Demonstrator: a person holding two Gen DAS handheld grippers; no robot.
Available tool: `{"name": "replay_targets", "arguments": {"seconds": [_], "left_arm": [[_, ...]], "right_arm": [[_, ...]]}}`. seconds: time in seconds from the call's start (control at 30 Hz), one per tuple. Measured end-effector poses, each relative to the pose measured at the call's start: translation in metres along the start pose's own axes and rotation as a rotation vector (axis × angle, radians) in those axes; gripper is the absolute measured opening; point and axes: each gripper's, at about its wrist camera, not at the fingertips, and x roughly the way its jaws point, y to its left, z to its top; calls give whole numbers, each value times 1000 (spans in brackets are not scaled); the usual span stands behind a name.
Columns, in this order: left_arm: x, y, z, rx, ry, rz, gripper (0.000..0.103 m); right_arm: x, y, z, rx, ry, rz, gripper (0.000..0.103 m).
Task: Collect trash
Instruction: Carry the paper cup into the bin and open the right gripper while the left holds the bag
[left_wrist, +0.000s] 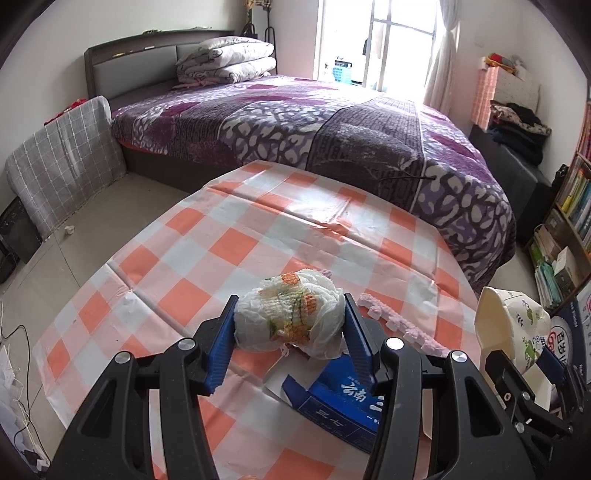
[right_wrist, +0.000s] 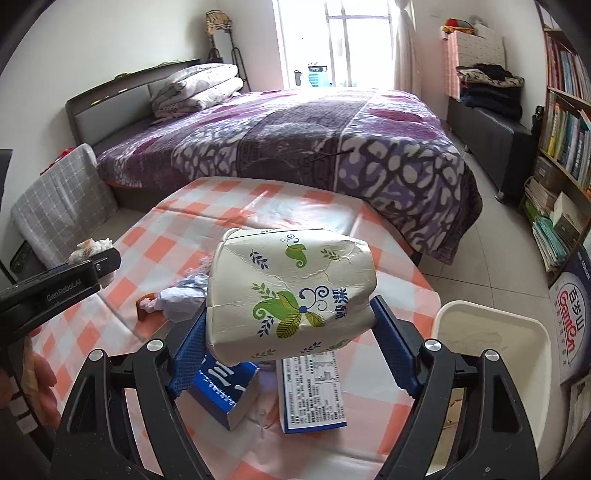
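Your bench (left_wrist: 207, 236) wears an orange-and-white checked cloth (right_wrist: 155, 243). Lying on it near you: a blue carton (right_wrist: 225, 387), a printed box (right_wrist: 314, 391) just right of it, a pink foam strip (left_wrist: 402, 325) to the right, crumpled blue-white paper (right_wrist: 184, 295) further left.

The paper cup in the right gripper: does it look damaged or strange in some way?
Yes. The paper cup is crushed: its wall is creased and dented where the right gripper clamps it, and it lies sideways instead of upright. It looks like trash. I see nothing spilled from it onto the checkered tablecloth.
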Motion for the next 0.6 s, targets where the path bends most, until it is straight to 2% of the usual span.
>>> {"name": "replay_targets", "arguments": {"seconds": [0.6], "left_arm": [[-5, -90, -6, 97, -11, -115, 54]], "right_arm": [[-13, -84, 2, 203, 3, -177, 78]]}}
